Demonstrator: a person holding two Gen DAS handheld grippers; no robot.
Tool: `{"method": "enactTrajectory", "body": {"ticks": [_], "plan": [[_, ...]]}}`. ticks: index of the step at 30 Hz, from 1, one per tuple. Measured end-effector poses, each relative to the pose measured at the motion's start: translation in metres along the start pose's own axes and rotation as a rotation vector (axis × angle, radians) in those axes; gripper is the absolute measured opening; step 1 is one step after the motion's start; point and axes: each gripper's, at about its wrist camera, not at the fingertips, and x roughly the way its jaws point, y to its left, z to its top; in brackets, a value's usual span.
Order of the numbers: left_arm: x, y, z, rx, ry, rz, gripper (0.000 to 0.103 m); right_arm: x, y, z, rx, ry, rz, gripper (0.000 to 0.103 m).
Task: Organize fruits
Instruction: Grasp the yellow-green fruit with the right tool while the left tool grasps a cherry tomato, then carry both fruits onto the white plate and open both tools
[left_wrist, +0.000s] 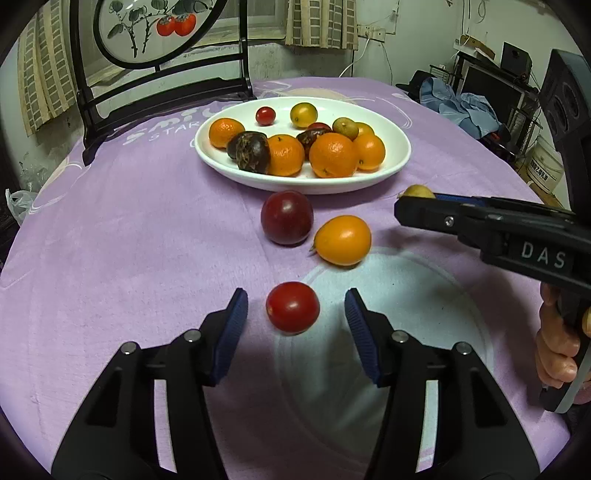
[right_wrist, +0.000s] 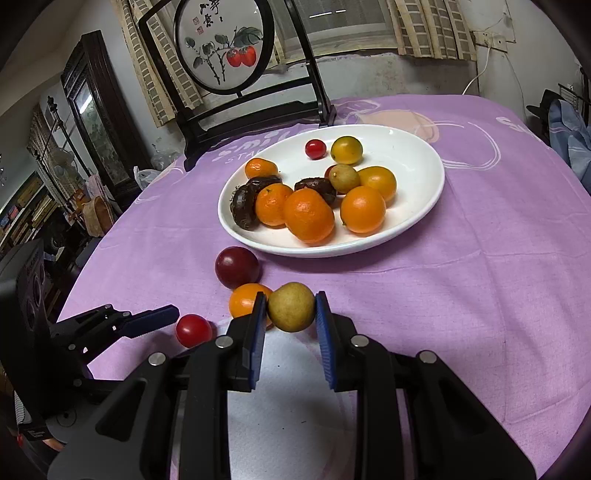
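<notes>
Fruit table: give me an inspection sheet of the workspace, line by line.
Surface: purple tablecloth with a pale round print near the camera.
Job's things: white plate holding oranges, dark fruits and small tomatoes; loose on the cloth are a dark red plum, an orange kumquat and a red tomato.
Clutter: nothing seen.
Grippers: left hand-held gripper open around the red tomato; right hand-held gripper shut on a yellow-green fruit.
Cables: white cord on the far wall.
Surroundings: round painted screen in a dark stand, curtains, dark cabinet.

Purple tablecloth (left_wrist: 129, 240), round painted screen (right_wrist: 221, 44), checked curtains (left_wrist: 321, 22), dark cabinet (right_wrist: 96, 110)
</notes>
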Motion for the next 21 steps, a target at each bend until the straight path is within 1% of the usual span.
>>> {"method": "enactTrajectory", "body": {"ticks": [3,5,10,13,16,19,21], "plan": [[0.003,-0.001,0.000,0.013,0.005,0.008,0.052,0.000,0.000,0.000,-0.001,0.001,-0.001,0.027],[0.004,-0.003,-0.001,0.019,0.008,0.009,0.044,0.001,0.000,0.000,-0.001,0.003,-0.003,0.027],[0.011,-0.002,-0.002,0.017,0.030,0.013,0.042,0.002,-0.001,0.000,-0.002,0.005,-0.007,0.027],[0.015,-0.001,-0.002,0.022,0.037,0.014,0.038,0.002,-0.001,0.000,-0.002,0.007,-0.010,0.027],[0.015,-0.001,-0.002,0.023,0.034,0.015,0.037,0.003,-0.002,-0.001,-0.005,0.006,-0.018,0.027],[0.015,-0.001,-0.002,0.023,0.030,0.022,0.031,0.002,-0.004,-0.002,0.000,0.003,-0.025,0.027],[0.014,0.001,-0.002,0.014,0.031,0.016,0.031,0.001,-0.004,-0.004,0.002,0.001,-0.027,0.027]]}}
